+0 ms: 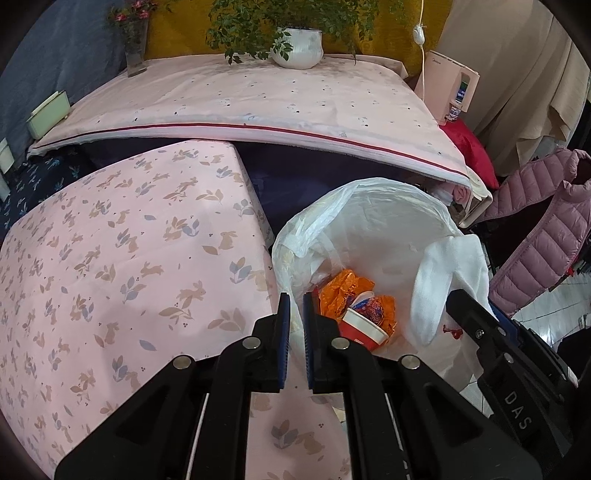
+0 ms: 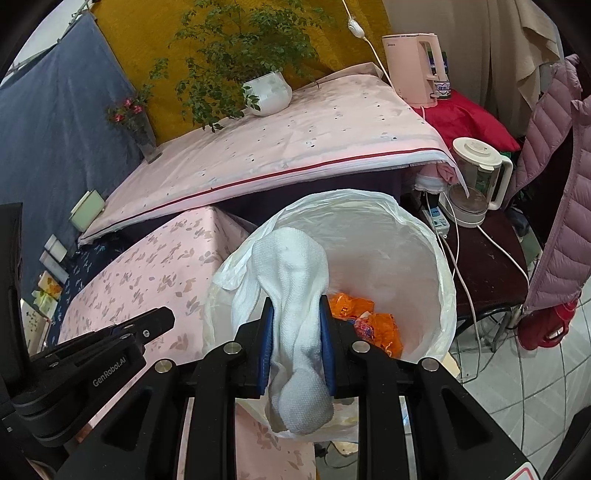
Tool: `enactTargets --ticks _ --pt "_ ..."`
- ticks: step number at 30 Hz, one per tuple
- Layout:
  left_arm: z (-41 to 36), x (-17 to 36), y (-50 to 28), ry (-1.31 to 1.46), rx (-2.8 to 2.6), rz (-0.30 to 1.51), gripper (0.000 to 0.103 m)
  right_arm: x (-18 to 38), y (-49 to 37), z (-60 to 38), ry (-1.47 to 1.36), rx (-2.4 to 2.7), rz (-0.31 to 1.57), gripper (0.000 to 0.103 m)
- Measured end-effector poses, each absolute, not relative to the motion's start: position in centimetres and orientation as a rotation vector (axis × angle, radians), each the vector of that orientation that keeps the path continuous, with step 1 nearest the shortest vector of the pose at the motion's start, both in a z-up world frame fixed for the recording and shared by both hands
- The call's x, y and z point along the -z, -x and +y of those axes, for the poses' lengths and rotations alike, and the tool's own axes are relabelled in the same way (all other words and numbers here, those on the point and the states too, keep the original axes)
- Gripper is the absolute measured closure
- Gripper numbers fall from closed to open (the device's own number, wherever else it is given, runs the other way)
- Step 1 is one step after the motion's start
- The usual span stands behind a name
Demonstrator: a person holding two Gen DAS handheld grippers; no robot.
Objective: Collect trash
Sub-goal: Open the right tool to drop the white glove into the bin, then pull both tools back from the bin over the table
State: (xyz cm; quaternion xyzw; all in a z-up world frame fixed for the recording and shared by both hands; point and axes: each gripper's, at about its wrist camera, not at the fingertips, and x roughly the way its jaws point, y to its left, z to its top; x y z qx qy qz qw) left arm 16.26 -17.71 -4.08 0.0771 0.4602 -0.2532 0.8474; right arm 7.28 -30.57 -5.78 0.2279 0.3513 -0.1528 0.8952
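Drop-off step, I'd say: the right gripper (image 2: 296, 341) is clamped on a white cloth (image 2: 295, 295) right above the lined trash bin (image 2: 441, 280), wrappers at its 3 o'clock. Left gripper (image 1: 294, 332) is closed, empty. Next: release over the opening.

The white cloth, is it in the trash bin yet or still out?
Out: the right gripper grips the white cloth above the lined trash bin.

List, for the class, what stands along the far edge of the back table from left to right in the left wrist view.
Glass vase of flowers → white pot with the leafy plant → hanging white cord switch → pink kettle.
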Motion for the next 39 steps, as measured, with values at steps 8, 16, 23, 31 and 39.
enactTargets --ticks 8,16,23,31,39 --pt "-16.2 4.2 -16.5 -0.151 0.485 0.96 0.072 5.8 -7.9 -29.9 -0.454 0.304 0.739 0.077" --pt "-15.0 4.1 -16.0 -0.156 0.461 0.94 0.06 5.7 -8.1 -29.4 -0.441 0.302 0.741 0.074" --pt "-14.2 3.9 -15.6 -0.157 0.449 0.93 0.052 5.2 -8.7 -29.1 -0.423 0.307 0.735 0.068" --pt "-13.3 3.7 -15.6 -0.155 0.437 0.922 0.052 4.8 -9.3 -28.7 -0.415 0.301 0.731 0.061" --pt "-13.0 3.7 -15.3 -0.153 0.436 0.918 0.048 4.4 -8.9 -27.5 -0.358 0.298 0.739 0.056"
